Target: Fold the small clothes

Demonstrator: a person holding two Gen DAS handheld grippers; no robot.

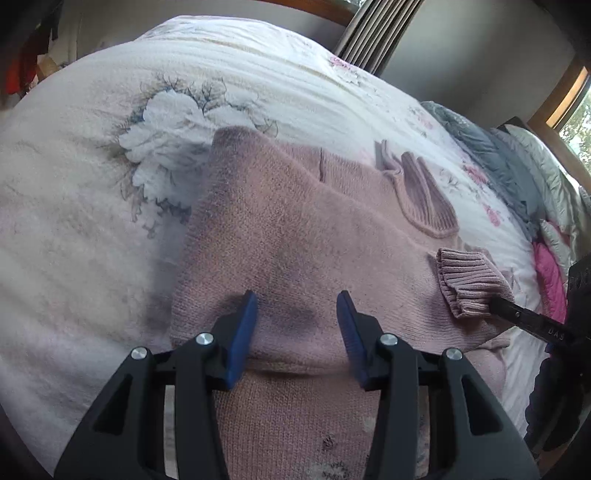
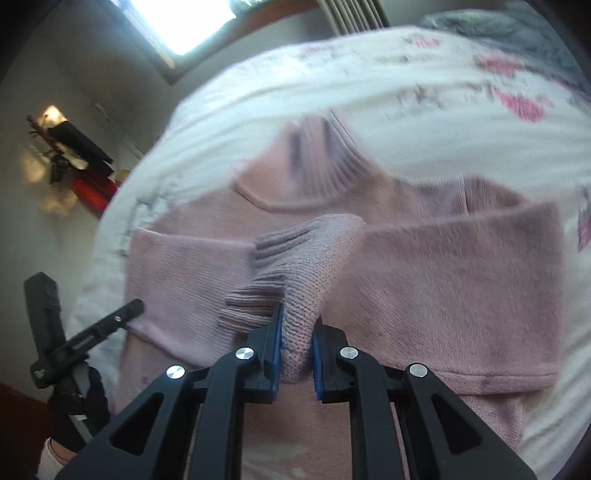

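Observation:
A pink knitted sweater (image 1: 295,221) lies spread on a floral bedspread (image 1: 92,184), its ribbed collar (image 1: 424,192) toward the far right. My left gripper (image 1: 299,299) hovers open just over the sweater's body, nothing between its blue pads. At the right of the left wrist view the ribbed sleeve cuff (image 1: 469,280) is lifted, pinched by my right gripper's black finger. In the right wrist view my right gripper (image 2: 298,317) is shut on that sleeve cuff (image 2: 295,266), held over the sweater's chest (image 2: 443,277) below the collar (image 2: 317,166). The other sleeve lies folded across the body.
Grey and silver quilted bedding (image 1: 498,158) and a bright pink item (image 1: 550,273) pile along the bed's right edge. A radiator (image 1: 373,33) and a window (image 2: 184,22) stand behind the bed. The left gripper's handle and a gloved hand (image 2: 70,417) show at the lower left of the right wrist view.

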